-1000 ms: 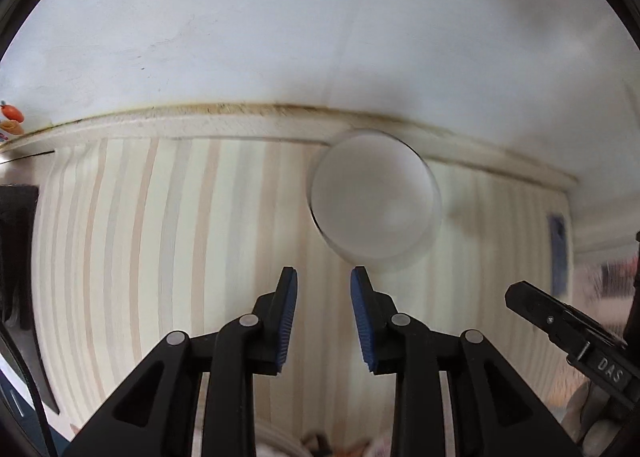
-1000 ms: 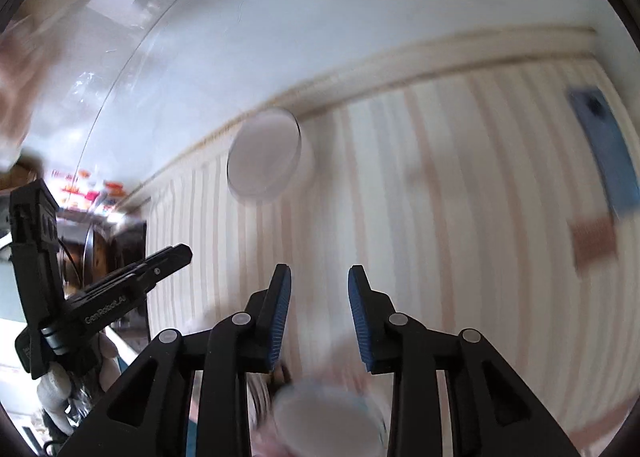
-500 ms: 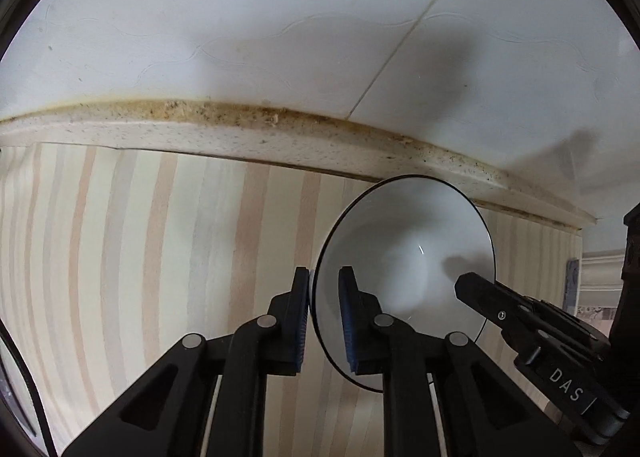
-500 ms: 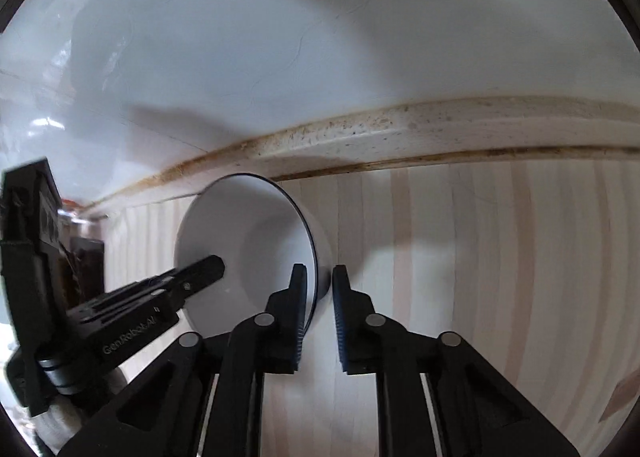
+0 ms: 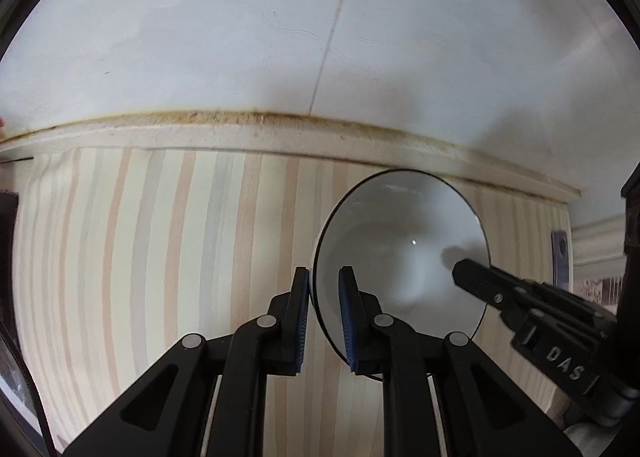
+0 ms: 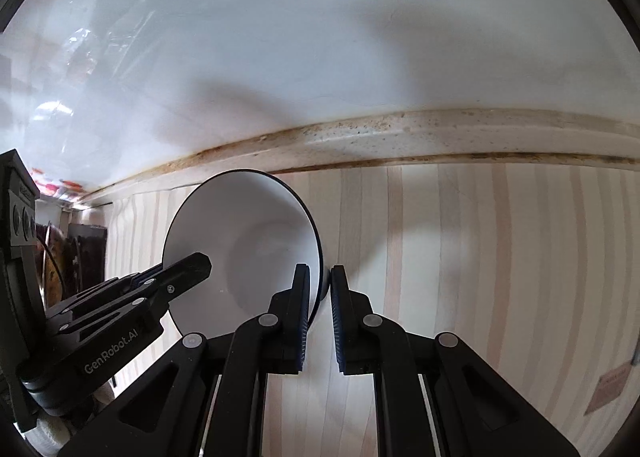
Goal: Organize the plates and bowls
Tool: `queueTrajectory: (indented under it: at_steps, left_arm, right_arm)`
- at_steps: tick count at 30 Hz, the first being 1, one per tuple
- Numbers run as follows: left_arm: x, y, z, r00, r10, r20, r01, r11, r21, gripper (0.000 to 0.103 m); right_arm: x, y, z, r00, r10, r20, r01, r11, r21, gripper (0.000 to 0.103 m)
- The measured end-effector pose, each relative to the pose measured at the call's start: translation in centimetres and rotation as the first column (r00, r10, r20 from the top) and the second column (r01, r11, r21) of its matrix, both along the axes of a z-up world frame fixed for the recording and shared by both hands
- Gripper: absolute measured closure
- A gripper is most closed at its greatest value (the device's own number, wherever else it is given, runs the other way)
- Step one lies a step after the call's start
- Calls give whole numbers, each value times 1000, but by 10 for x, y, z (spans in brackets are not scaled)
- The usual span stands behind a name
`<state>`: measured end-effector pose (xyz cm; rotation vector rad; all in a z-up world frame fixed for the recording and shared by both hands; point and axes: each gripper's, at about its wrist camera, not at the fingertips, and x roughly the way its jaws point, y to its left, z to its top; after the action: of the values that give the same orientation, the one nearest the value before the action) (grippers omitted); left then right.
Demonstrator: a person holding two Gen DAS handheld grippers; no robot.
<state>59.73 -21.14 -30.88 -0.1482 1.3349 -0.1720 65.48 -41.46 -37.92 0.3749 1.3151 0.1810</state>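
A white bowl with a thin dark rim is held between both grippers above the striped wooden counter. My left gripper is shut on the bowl's left rim. My right gripper is shut on its right rim; the bowl shows there to the left of the fingers. Each gripper shows in the other's view: the right one at the bowl's far side, the left one likewise.
A white wall rises behind the counter, with a stained seam strip along its foot. Dark items stand at the counter's far left end. A small blue patch lies on the counter at the right.
Both grippers closed in on the bowl from either side and shut on its rim. The bowl now appears lifted slightly and nearer the cameras.
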Motion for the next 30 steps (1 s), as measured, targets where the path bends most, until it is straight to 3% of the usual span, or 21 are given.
queueTrajectory:
  at_steps: [12,18,24,30]
  left_arm:
    - [-95,-19,54,994,-102,39,103,994,-30,90]
    - [-132,-25,67,987,-150,52,152,988,-31,90]
    - [-163,-29,70,982,-183,45,185,982,-36,90]
    - [-186,-32,54,979,-202,3,202,978,-43,90]
  right_arm:
    - [-109,1,62,998,-44,39,45,999,-11,91]
    - [-169,-7,84,996,-75,50,77,997,-24,91]
    - [-220,-8,93,994,-100,52,101,995,-18,91]
    - [-262,-8,88,993,-115,37,115,993,0,91]
